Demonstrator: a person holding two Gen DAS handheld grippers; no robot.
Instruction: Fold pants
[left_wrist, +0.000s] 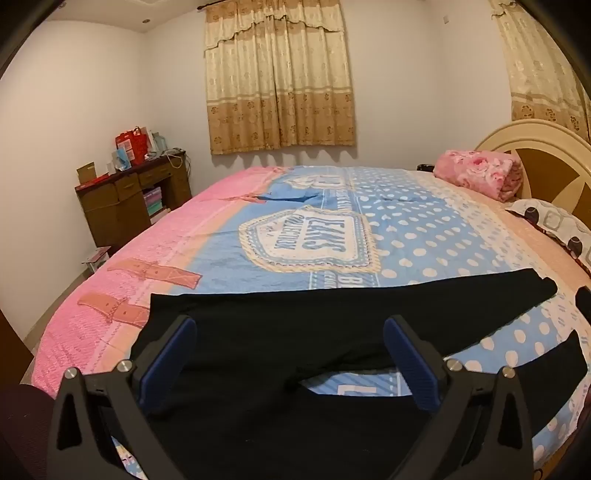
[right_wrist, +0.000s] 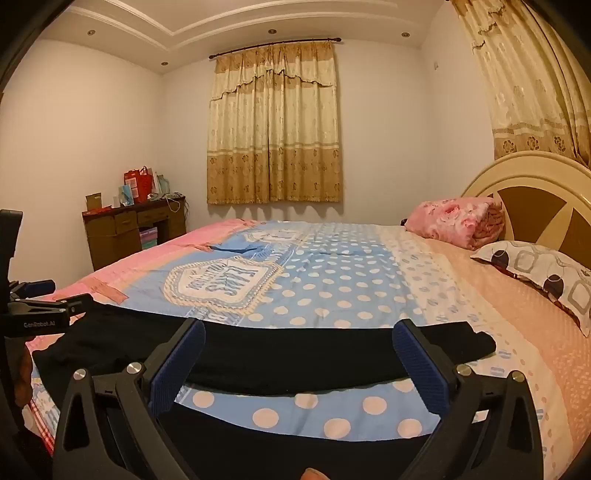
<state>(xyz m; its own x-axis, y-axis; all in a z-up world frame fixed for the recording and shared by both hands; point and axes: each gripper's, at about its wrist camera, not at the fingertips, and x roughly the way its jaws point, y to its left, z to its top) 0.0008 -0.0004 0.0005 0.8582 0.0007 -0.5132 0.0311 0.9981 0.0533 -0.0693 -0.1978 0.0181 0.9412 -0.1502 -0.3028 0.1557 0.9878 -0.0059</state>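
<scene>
The pants (left_wrist: 280, 332) are spread on the bed (left_wrist: 424, 236), with the rolled blanket (left_wrist: 480, 173) and pillow (left_wrist: 554, 221) placed far behind, on the right.

Spread tongs (left_wrist: 288, 363) above black pants (left_wrist: 280, 332)

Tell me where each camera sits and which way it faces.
Left wrist: on the left gripper, facing across the bed to the curtain; its open fingers frame the black pants.
Right wrist: on the right gripper, same heading, open fingers over both legs; the left gripper shows at left.
Shared: pants, bed, curtain, desk, pink blanket.
</scene>
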